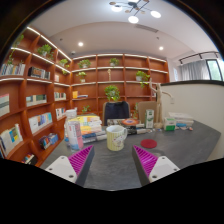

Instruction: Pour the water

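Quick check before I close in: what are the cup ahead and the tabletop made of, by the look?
Cup: pale, matte, slightly tapered, probably paper or thin plastic; it stands ahead of the open gripper. Table: grey, smooth, dull sheen, likely laminate.

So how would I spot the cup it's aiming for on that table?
Start at the grey table in front of the bookshelves. The white cup stands just ahead of the open gripper, between its pads. It is pale with a greenish print, unlike the colourful stack beside it.

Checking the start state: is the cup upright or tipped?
Upright: the cup stands on the table, rim up, beyond the open gripper.
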The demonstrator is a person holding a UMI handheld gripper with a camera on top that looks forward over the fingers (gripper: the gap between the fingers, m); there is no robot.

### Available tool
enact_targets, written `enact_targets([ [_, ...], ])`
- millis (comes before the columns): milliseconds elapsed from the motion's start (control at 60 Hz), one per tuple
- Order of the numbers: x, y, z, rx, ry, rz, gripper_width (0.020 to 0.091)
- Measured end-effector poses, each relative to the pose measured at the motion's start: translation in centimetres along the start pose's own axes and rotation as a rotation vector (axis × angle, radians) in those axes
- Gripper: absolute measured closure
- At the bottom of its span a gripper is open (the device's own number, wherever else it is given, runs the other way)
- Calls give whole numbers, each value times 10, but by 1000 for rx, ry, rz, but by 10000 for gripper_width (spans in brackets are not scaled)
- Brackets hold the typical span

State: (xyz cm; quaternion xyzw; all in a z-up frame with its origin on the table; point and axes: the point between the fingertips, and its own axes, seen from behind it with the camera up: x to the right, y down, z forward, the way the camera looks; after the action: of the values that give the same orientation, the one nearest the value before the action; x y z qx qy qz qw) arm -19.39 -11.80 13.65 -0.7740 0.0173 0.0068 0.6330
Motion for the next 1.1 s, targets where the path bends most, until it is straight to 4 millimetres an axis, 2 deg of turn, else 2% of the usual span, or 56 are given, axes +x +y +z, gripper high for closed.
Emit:
enact_targets([
  [50, -35, 5, 9, -1, -50, 8, 298],
  [117, -91, 20, 28, 8, -117, 11, 297],
  [183, -141, 20, 42, 32, -168, 4, 291],
  [233, -164, 16, 53, 47, -194, 1, 288],
  [283, -177, 12, 65, 55, -202, -4, 290],
  [333, -182, 7, 78, 60, -198, -12, 290],
  [483, -176, 10, 115, 40, -140, -26, 286],
  [600, -191, 10, 138, 46, -189, -7, 293],
  [667, -197, 10, 149, 51, -215, 7, 319],
  [700, -197, 11, 155, 50, -212, 7, 361],
  [750, -192, 14, 163, 43, -180, -2, 470],
  [783, -188, 16, 167, 39, -154, -19, 596],
  [867, -191, 17, 167, 51, -150, -34, 625],
  [967, -190, 17, 167, 46, -155, -31, 726],
  [1100, -188, 16, 167, 35, -149, -24, 727],
])
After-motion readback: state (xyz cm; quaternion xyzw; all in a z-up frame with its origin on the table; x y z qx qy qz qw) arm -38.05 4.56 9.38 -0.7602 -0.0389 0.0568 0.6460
